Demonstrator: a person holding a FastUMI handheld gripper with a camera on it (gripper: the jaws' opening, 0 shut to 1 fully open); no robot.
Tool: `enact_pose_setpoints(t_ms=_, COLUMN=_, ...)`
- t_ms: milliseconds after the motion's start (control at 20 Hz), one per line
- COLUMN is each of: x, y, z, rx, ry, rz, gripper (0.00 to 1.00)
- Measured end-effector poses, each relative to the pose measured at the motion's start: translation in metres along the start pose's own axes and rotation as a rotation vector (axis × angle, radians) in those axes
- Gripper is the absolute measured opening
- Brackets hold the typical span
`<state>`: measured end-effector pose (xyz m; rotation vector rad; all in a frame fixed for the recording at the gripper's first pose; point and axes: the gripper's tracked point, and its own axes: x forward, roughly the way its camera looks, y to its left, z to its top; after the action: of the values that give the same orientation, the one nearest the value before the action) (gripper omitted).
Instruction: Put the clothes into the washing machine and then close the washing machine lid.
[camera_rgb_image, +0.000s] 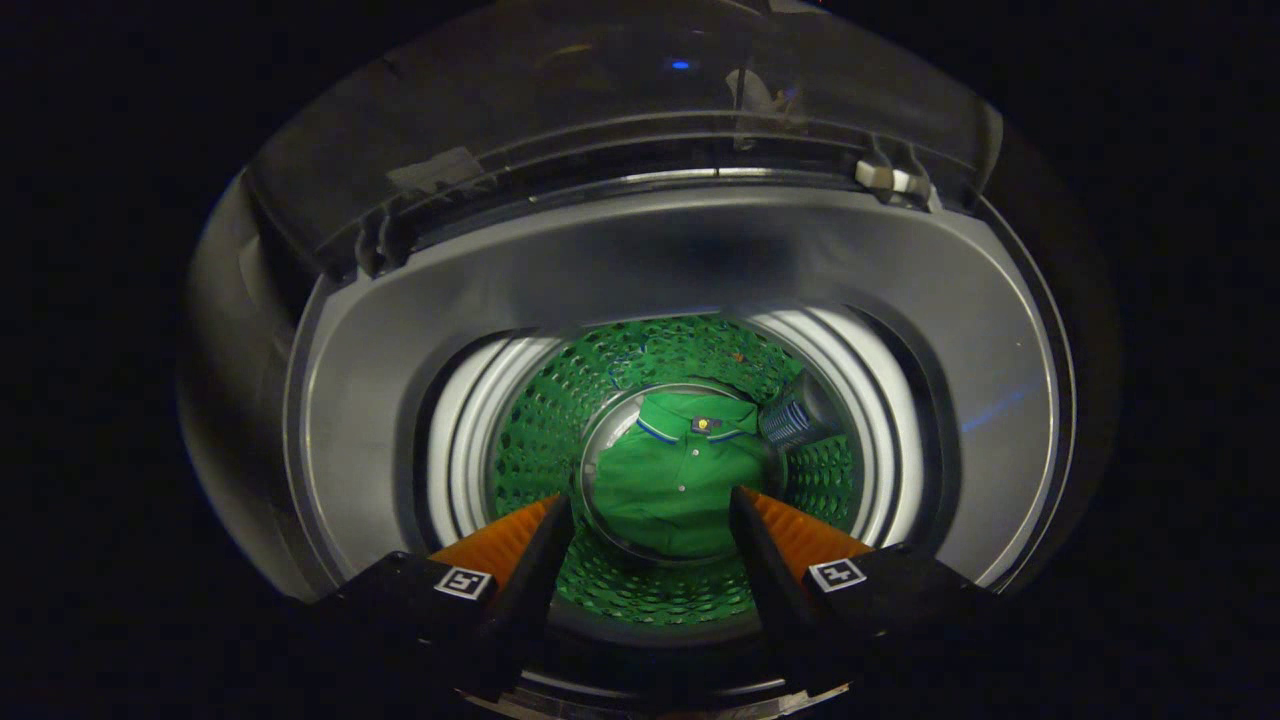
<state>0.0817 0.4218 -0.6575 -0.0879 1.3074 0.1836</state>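
1. The washing machine (640, 270) faces the camera with its grey rim ringing a round opening, inside which the perforated drum (560, 400) reflects green.
2. A green polo shirt (675, 470) lies at the bottom of the drum, collar toward the far side, well beyond the fingers.
3. The gripper (650, 505) hangs above the drum opening, fingers spread wide and holding nothing.
4. The transparent lid (600, 110) stands raised at the far side of the opening, hinged behind the rim.
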Motion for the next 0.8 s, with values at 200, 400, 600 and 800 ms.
enact_pose_setpoints(t_ms=200, x=-0.038, y=0.008, z=0.01, rx=-0.058, ry=-0.132, rz=0.006, gripper=0.99)
enact_pose_setpoints(t_ms=400, x=-0.082, y=0.02, z=0.027, rx=-0.082, ry=-0.245, rz=0.028, gripper=0.99)
enact_pose_setpoints(t_ms=600, x=-0.144, y=0.029, z=0.058, rx=-0.119, ry=-0.376, rz=0.041, gripper=0.99)
enact_pose_setpoints(t_ms=800, x=-0.214, y=0.038, z=0.104, rx=-0.163, ry=-0.541, rz=0.053, gripper=0.99)
